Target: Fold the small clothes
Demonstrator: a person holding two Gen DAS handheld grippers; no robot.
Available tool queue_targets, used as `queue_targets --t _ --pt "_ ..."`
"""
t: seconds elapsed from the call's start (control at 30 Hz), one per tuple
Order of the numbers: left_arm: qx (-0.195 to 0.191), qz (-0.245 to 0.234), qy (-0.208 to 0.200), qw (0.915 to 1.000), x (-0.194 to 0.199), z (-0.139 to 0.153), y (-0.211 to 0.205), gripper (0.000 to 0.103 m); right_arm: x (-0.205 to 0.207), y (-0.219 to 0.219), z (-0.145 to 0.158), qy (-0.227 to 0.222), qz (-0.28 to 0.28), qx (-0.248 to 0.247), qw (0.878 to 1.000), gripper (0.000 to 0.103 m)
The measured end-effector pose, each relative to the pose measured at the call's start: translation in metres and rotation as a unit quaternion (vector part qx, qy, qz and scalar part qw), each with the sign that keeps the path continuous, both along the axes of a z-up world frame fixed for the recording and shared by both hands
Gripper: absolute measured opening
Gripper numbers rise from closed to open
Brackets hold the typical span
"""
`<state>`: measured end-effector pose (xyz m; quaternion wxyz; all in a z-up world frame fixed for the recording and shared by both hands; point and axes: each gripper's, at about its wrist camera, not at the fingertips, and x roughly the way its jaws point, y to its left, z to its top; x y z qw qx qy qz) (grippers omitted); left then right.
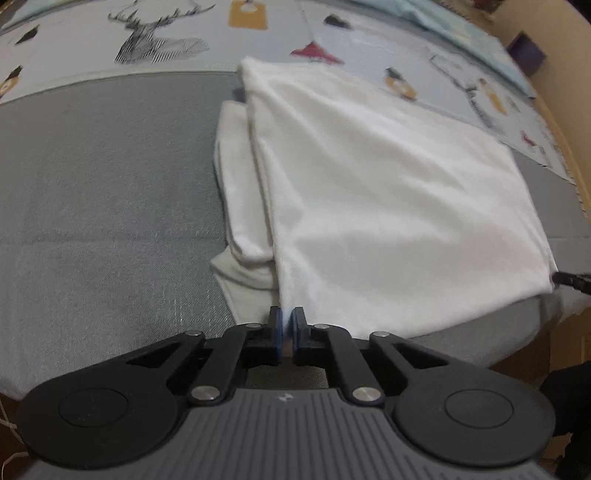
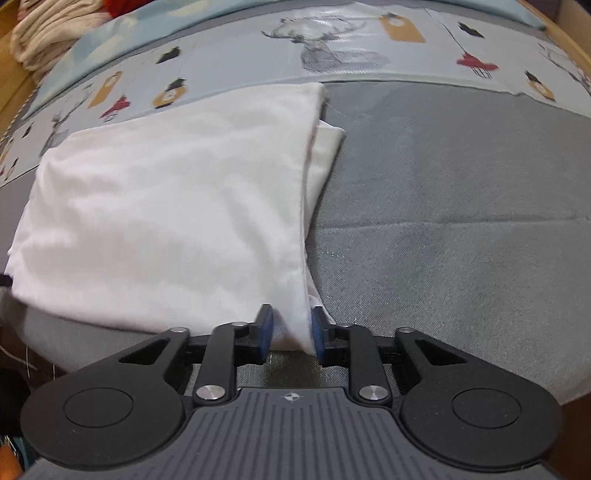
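A white garment, folded into a rough rectangle, lies on a grey bed cover; a folded sleeve layer sticks out along its left side. My left gripper is shut on the near left corner of the garment, with a thin strip of cloth pinched between the blue pads. In the right wrist view the same white garment spreads to the left. My right gripper holds its near right corner, and bunched cloth fills the gap between the pads. Both corners sit low, close to the cover.
Behind the garment lies a patterned sheet with deer and bird prints. The grey bed cover stretches wide to the right. Piled cream fabric sits at the far left corner. A wooden bed edge runs along the right.
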<state>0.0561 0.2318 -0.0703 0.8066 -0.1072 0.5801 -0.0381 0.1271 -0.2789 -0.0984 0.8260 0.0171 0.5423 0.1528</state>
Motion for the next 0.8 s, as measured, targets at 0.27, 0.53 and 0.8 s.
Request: queue_targets --t 0.27,0.53,0.8 --pt "-0.005 -0.006 0.015 0.9999 -0.01 -0.009 0.014 0.004 -0.006 -0.02 0.02 -0.058 -0.011 0.028 0.998 0.003" --pt "-0.016 0.0 -0.031 0.9994 -0.005 0.005 0.014 0.012 -0.015 0.013 0.012 -0.084 0.051 -0.069 0.993 0.005" --pt "0.008 -0.053 0.036 0.9979 -0.002 -0.017 -0.016 0.012 -0.011 0.008 0.017 -0.102 0.042 -0.038 0.993 0.007"
